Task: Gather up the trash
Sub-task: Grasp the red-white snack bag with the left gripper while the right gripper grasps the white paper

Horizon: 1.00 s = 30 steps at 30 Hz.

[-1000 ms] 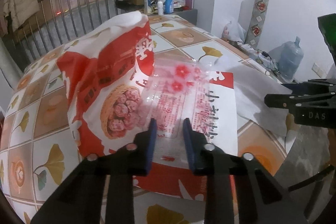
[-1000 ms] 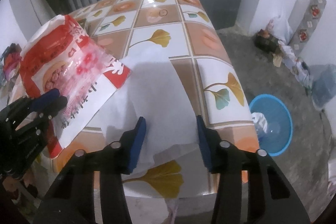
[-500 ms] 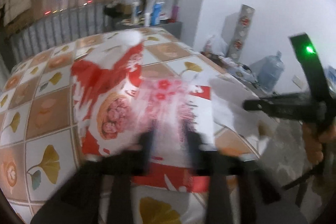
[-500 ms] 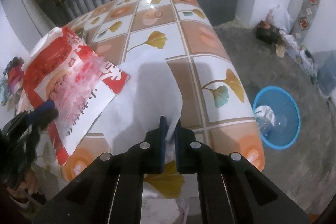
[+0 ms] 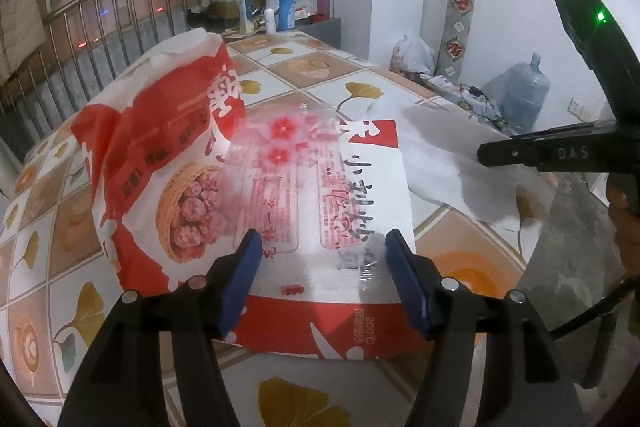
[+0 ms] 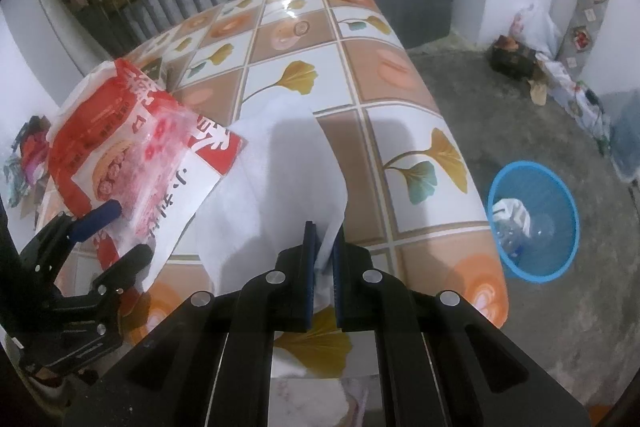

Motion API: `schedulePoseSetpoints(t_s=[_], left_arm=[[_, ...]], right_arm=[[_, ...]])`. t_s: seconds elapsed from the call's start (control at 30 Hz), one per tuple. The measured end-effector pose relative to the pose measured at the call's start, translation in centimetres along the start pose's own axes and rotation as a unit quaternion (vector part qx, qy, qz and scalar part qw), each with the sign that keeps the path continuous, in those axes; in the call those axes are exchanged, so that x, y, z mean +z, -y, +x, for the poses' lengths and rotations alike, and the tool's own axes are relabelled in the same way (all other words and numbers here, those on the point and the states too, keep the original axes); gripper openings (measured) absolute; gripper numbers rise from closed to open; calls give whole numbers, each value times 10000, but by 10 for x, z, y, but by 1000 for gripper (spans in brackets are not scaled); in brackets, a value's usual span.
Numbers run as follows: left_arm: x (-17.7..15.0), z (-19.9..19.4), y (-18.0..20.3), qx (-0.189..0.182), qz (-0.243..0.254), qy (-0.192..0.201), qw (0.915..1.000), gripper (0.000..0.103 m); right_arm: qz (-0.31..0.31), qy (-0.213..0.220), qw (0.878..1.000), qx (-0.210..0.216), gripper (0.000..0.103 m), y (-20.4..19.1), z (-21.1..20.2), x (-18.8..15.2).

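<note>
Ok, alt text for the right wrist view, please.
The right gripper is shut on the near edge of a white tissue sheet lying on a tiled table. At left, the open left gripper straddles a red and white snack bag; a blue waste basket stands on the floor at right.

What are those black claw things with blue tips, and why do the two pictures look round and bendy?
Those are grippers, like big tongs. A person holds one in each hand, and each carries a small wide-angle camera, which bends the picture. One picture looks along the left gripper. It is open, hovering over a red and white snack bag with a clear wrapper on top. The other picture looks along the right gripper. It is shut on the edge of a white paper sheet. Everything lies on a table covered in a leaf-pattern cloth. On the floor beside it stands a blue bin with some trash already inside.
</note>
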<state>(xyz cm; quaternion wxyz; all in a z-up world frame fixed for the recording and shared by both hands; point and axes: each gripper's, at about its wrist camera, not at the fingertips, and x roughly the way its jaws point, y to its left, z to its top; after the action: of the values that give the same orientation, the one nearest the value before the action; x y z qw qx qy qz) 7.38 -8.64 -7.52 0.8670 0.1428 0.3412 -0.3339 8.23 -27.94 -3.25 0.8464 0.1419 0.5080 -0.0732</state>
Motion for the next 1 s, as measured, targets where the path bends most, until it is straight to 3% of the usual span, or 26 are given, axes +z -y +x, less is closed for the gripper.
schedulePoseSetpoints(t_s=[0.53, 0.77, 1.0], left_arm=[[1, -2, 0, -288, -98, 61, 9995, 39], [0, -3, -10, -420, -333, 72, 9985, 11], [0, -7, -10, -422, -371, 187, 9982, 5]], right_arm=[[52, 9, 10000, 30, 6, 0, -1, -2], [79, 12, 10000, 24, 4, 0, -1, -2], [182, 62, 9998, 78, 0, 1, -5, -2]])
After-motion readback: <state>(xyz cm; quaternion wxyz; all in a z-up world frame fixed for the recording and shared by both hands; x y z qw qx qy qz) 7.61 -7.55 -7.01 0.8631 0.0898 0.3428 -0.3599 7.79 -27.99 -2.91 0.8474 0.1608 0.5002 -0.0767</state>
